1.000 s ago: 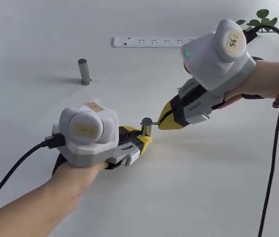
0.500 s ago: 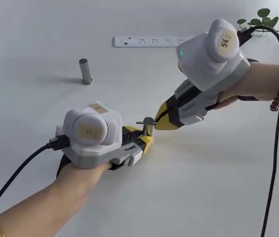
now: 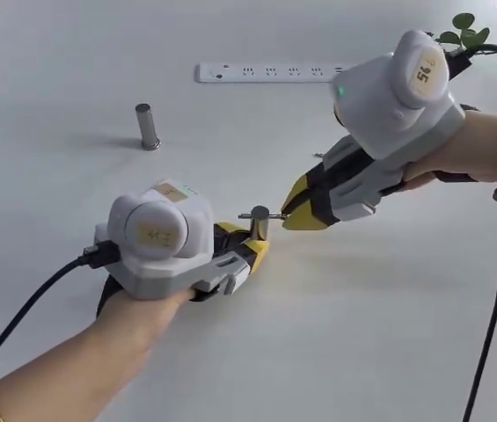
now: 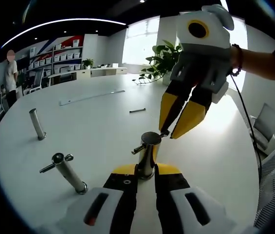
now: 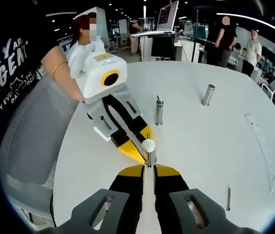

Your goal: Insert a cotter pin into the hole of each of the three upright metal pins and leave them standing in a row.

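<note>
Head view, left gripper: the jaws are clamped low on the held pin, which stands upright on the surface.
Head view, right gripper: the jaws appear closed on the cotter pin, which is threaded through the held pin's hole.
Left gripper view, finished pin: set beside the left jaws, with a cotter fitted.
Left gripper view, bare pin: well beyond the jaws; a spare cotter pin lies past them.
Right gripper view, progress: one pin is judged done, the second nearly seated, the third untouched.
</note>
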{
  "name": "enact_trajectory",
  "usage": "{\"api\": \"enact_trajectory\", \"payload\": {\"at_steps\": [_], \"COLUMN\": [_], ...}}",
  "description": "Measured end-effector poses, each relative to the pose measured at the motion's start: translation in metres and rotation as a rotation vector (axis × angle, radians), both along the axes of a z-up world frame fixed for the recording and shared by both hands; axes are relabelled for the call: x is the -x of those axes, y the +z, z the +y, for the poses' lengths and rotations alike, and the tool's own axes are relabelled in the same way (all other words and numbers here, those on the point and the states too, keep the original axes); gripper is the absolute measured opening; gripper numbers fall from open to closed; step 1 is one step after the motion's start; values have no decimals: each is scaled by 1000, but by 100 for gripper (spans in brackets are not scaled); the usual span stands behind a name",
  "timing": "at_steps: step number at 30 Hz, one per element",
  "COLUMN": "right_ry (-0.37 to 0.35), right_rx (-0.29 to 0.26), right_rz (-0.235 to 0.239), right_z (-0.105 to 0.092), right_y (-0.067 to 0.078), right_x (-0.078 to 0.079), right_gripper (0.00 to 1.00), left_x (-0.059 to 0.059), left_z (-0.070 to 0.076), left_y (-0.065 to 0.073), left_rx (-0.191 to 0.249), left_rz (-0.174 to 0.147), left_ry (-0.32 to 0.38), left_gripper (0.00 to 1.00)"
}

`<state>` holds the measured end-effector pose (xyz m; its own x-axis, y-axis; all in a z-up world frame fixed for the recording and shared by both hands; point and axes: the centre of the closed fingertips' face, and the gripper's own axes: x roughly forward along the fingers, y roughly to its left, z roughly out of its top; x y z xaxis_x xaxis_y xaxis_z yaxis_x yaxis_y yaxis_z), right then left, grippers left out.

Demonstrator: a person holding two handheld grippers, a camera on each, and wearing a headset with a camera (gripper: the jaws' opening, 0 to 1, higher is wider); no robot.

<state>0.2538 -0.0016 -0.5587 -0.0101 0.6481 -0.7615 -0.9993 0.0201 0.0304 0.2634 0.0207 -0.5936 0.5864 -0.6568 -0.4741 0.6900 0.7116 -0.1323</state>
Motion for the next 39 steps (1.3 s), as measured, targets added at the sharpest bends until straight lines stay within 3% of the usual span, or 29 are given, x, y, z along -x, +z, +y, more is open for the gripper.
{"api": "enact_trajectory", "payload": {"at_steps": [16, 39], "right_ry": [2, -4], "right_rx": [-12, -13], "right_rz": [-10, 0], "right_z": [13, 16], "right_y": [2, 1], "right_x": [5, 4], "right_gripper": [0, 3], "left_x": [0, 0], "left_z": [0, 0], "left_y": [0, -2], "left_rx": [2, -17], "left_rz": [2, 9], "left_ry": [4, 12], "left_gripper": [11, 12]}}
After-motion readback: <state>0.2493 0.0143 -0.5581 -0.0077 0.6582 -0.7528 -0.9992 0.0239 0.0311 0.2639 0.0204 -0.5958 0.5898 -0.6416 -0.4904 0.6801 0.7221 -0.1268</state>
